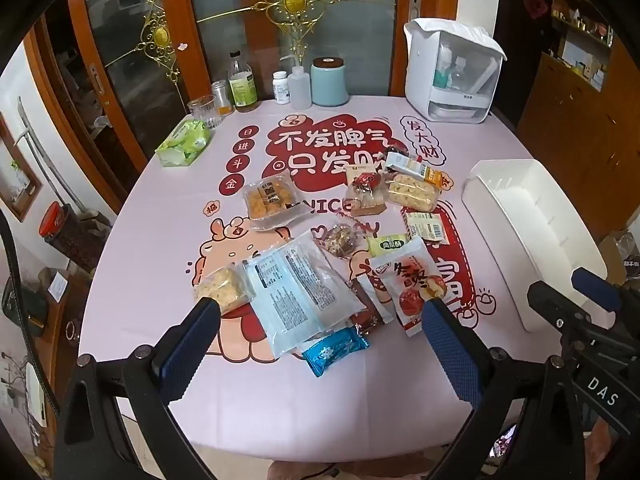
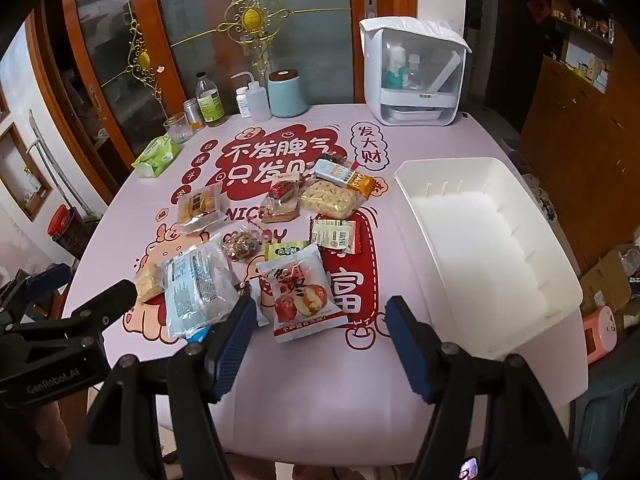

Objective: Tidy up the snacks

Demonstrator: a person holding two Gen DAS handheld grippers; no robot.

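Several wrapped snacks lie scattered on the pink printed tablecloth (image 1: 132,264). Nearest me are a pale blue packet (image 1: 296,284), a red date packet (image 2: 300,288) and a small blue packet (image 1: 334,350). A white plastic bin (image 2: 480,248) stands at the right edge with no snack in it. My left gripper (image 1: 320,306) hangs open above the pale blue packet, touching nothing. My right gripper (image 2: 320,304) hovers over the date packet, jaws apart and holding nothing. Each gripper shows at the edge of the other's view.
Along the far edge stand a green tissue pack (image 1: 184,142), a glass (image 1: 204,110), bottles (image 1: 242,84), a teal canister (image 1: 329,82) and a white countertop appliance (image 1: 452,68). Wood-framed glass doors rise behind the table. Bare cloth lies between the snacks and the near edge.
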